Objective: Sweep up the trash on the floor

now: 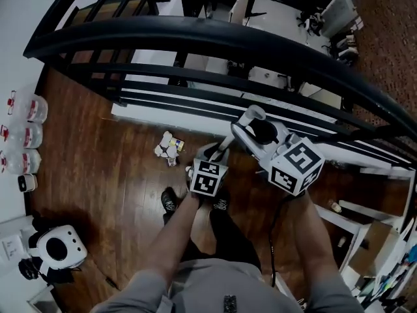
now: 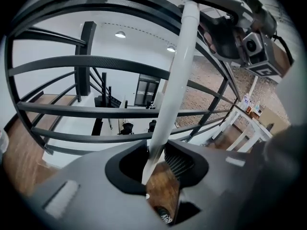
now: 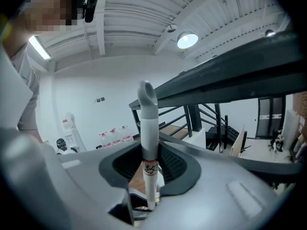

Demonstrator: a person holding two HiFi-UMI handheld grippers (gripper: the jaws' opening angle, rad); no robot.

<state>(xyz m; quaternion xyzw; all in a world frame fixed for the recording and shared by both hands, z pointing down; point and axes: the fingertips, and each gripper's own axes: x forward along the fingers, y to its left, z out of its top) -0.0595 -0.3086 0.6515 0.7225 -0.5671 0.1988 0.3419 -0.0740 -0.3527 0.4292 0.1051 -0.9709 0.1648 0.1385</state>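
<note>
1. Lying on the wood floor, the trash pile sits near the railing's base.
2. Left claw and right claw both clamp the white broom handle.
3. Risk: a forceful stroke could scatter scraps under the railing.

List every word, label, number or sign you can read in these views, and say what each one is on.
Nothing here reads as clear text.
Handwritten dark strokes on the sticker of the white handle: illegible.
Red labels on the bottles: too small to read.
Pattern on the marker cube: black-and-white squares only, no letters.
</note>
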